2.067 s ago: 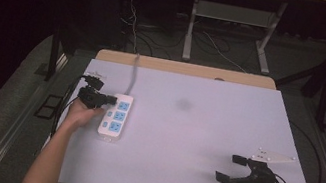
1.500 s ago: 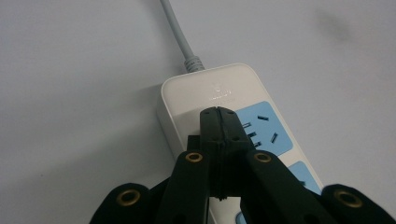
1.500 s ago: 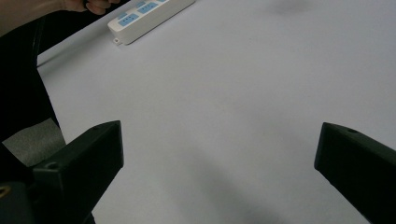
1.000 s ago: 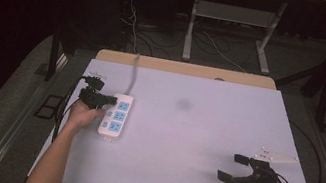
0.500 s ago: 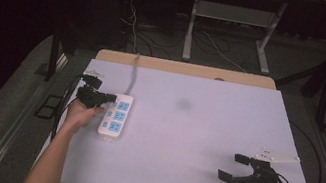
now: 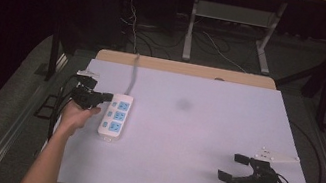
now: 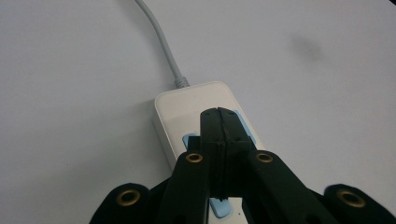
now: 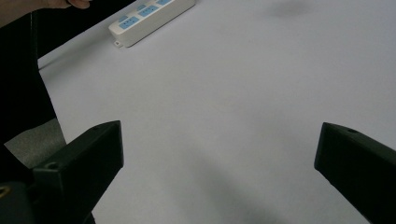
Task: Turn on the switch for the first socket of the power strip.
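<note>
No brand, label or readable writing anywhere; the power strip's (image 6: pixel 115 116) blue socket panels are blank at this resolution.

White power strip with three blue socket panels lies on the left part of the white table (image 6: pixel 195 127), long axis running toward the far edge, grey cord (image 6: pixel 133 73) leaving its far end and going off the back of the table. In the right gripper view the power strip (image 8: pixel 152 16) sits far off at top left.

Left gripper (image 6: pixel 104 96) at the strip's far left corner, jaws pressed together with nothing between them; in the left gripper view the left gripper (image 7: pixel 218 114) tips sit over the strip's (image 7: pixel 196 100) first blue panel, contact cannot be told. Cord (image 7: pixel 159 42) runs up and away from the strip's end.

Right gripper (image 6: pixel 233 167) near the right front of the table, well apart from the strip, jaws spread wide and empty; the right gripper view shows bare table (image 8: pixel 224 116) between them. Dark smudge (image 6: pixel 183 105) on the table centre.

Versus earlier frames: strip unmoved, left gripper same spot, same closure. Right gripper has drifted slightly lower and toward the person, jaws equally wide.
</note>
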Demonstrator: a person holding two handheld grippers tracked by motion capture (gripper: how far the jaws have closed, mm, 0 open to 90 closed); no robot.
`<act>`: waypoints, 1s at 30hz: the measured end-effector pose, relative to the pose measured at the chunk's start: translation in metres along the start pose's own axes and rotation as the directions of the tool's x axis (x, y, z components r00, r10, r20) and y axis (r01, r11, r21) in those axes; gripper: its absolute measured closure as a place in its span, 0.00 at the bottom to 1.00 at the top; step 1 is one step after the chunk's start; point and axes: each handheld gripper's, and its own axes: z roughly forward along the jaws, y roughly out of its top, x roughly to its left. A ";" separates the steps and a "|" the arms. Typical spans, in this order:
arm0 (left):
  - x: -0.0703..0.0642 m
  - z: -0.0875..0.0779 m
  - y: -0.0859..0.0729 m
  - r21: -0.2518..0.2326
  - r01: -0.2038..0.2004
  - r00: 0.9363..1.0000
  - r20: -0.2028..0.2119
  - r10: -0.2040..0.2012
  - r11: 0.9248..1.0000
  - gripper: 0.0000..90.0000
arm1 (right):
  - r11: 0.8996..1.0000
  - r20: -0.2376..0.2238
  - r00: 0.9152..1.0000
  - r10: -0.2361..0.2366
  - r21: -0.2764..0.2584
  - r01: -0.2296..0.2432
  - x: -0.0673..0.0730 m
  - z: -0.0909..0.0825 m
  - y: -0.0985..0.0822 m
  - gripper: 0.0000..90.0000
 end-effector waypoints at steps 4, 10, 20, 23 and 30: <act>-0.004 -0.006 0.000 -0.014 -0.004 1.000 -0.005 0.004 1.000 0.99 | 1.000 -0.001 1.000 0.000 -0.003 0.000 0.000 0.000 0.000 0.01; -0.013 -0.018 0.000 -0.046 0.003 1.000 0.005 -0.003 0.999 0.99 | 1.000 0.000 1.000 0.002 -0.006 -0.002 0.000 -0.001 0.000 0.01; -0.030 -0.034 -0.004 -0.091 0.008 0.999 0.036 -0.004 0.996 0.56 | 1.000 0.000 1.000 0.002 -0.010 -0.002 -0.001 -0.002 0.000 0.01; -0.036 -0.039 -0.010 -0.089 -0.002 0.998 0.060 0.007 0.996 0.35 | 1.000 -0.002 1.000 0.003 -0.008 -0.003 -0.001 -0.001 0.000 0.01; -0.047 -0.048 -0.022 -0.135 0.015 0.994 0.110 0.000 0.991 0.12 | 1.000 -0.003 1.000 0.007 -0.013 -0.007 -0.001 -0.002 0.000 0.01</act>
